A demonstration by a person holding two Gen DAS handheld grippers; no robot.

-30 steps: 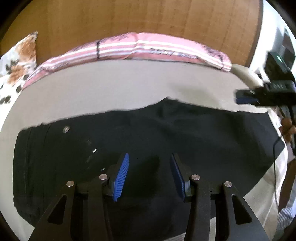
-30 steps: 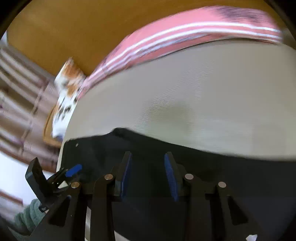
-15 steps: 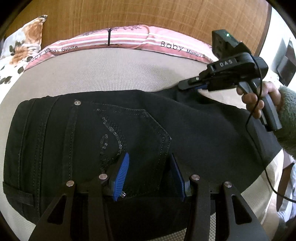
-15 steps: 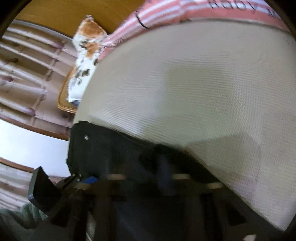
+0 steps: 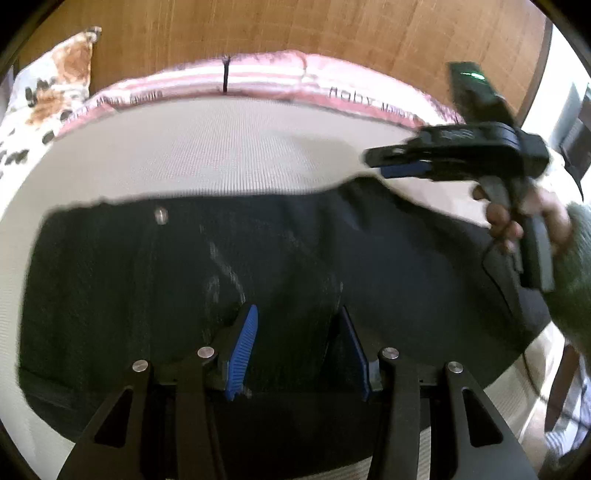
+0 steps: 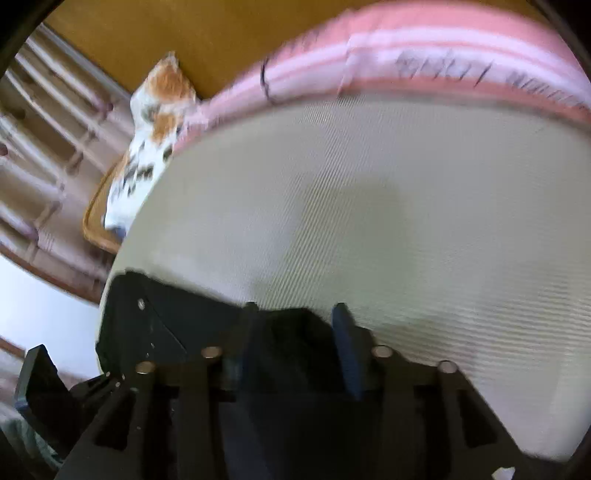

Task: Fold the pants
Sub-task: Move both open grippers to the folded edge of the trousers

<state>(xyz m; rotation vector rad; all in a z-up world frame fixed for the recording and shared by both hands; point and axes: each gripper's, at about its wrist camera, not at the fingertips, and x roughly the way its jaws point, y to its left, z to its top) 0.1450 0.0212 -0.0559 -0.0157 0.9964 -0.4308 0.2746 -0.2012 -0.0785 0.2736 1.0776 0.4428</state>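
Note:
Black pants [image 5: 184, 280] lie flat on a beige bed, waistband at the left, a metal rivet [image 5: 160, 215] near the far edge. My left gripper [image 5: 297, 328] is open above the seat of the pants, holding nothing. My right gripper [image 5: 384, 162] shows in the left wrist view at the far right edge of the pants, just above the cloth. In the right wrist view the right gripper [image 6: 295, 325] is open over the far edge of the pants [image 6: 147, 325], with black cloth between its fingers; the view is blurred.
The beige bed cover [image 5: 221, 147] stretches beyond the pants. A pink striped pillow [image 5: 280, 79] lies along the wooden headboard [image 5: 295, 29]. A floral pillow [image 5: 48, 92] is at the far left. The left gripper's body [image 6: 40, 380] shows at the right view's lower left.
The right gripper has moved from the right side onto the far edge of the pants. The left gripper stays open over the pants, its view shifting a little.

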